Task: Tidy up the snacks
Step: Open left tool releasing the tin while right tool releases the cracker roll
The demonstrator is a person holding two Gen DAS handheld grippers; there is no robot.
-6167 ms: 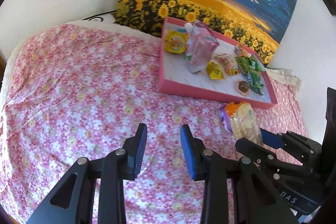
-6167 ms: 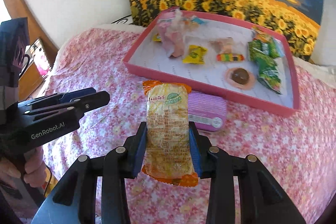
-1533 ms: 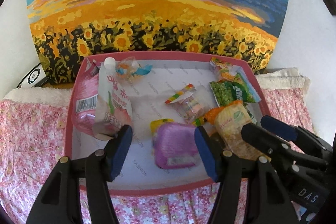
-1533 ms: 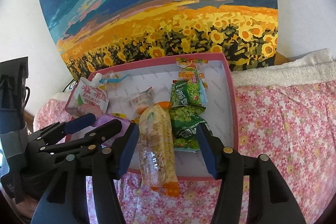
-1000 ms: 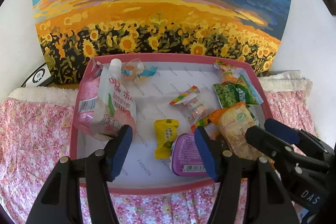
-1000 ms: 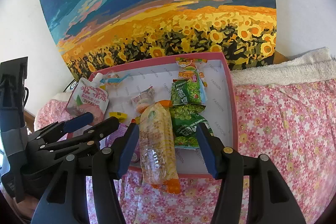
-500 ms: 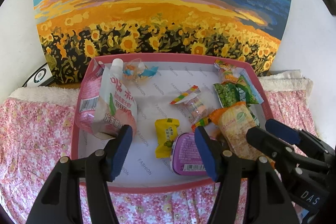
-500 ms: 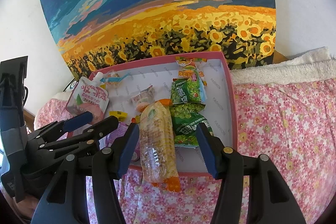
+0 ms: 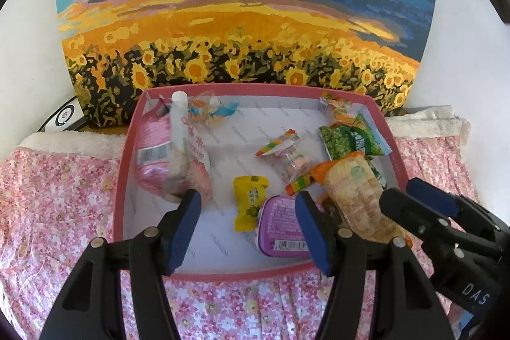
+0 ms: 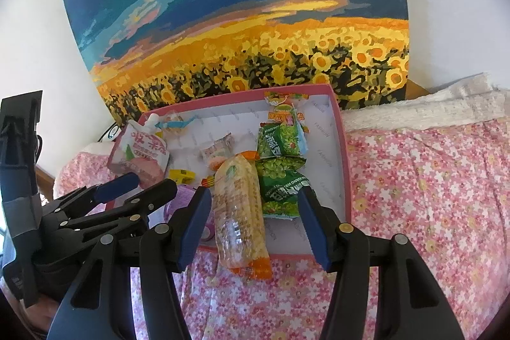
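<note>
Both grippers hang over the front edge of a pink tray [image 9: 118,180] that sits on a flowery pink cloth [image 9: 47,196]. The left gripper [image 9: 247,223] has its two blue pads wide apart and pinches nothing. A purple box [image 9: 280,227] lies flat in the tray between those pads, close to the right one, and I cannot tell if it touches. A small yellow candy pack [image 9: 248,201] lies just beside the purple box, on its left.

The right gripper [image 10: 255,220] is also spread, and its pads do not press on anything. A long orange snack bag [image 10: 240,212] lies between them. Its top end rests inside the tray and its bottom end sticks out over the front wall onto the cloth. Green pea bags [image 10: 280,168] lie right next to it, by the tray's right wall.

At the left side of the tray a pink drink pouch [image 9: 188,155] with a white cap leans on a round pink pack [image 9: 153,158]. Small clear candy bags [image 9: 290,155] lie in the middle. A big sunflower painting [image 9: 242,21] stands against the white wall behind the tray.
</note>
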